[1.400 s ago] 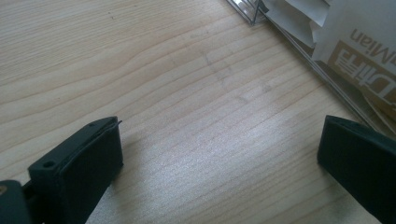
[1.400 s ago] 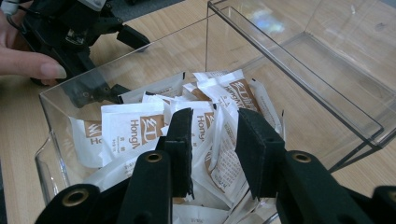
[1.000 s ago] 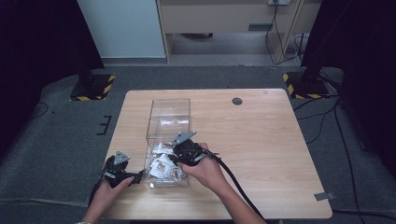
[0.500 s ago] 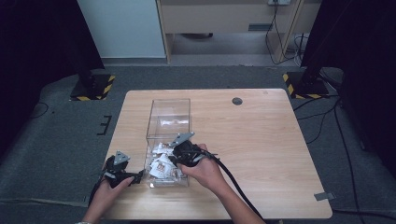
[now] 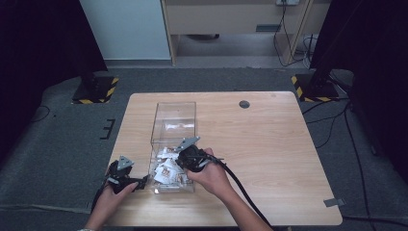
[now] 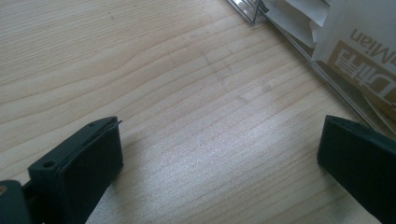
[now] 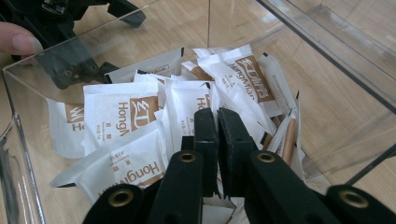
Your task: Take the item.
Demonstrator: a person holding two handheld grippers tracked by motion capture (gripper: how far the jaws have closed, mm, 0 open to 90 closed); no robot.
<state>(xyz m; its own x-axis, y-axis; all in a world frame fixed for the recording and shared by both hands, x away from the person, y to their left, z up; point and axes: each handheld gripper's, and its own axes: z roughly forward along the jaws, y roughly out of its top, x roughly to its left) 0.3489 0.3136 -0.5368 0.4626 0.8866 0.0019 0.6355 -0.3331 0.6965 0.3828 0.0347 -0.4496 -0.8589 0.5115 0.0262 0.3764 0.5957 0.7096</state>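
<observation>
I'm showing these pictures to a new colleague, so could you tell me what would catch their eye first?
First, the clear plastic box on the wooden table, its near end heaped with white-and-brown sachets. The right claw sits inside it with jaws just closed together among the sachets. The left claw rests open on the table beside the box.

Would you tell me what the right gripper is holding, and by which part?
The right gripper has just closed inside the clear box, apparently pinching a white sachet by its edge; the left gripper holds nothing.

White sachets (image 7: 126,116) in the clear box (image 7: 327,70) read "HongMian"
</observation>
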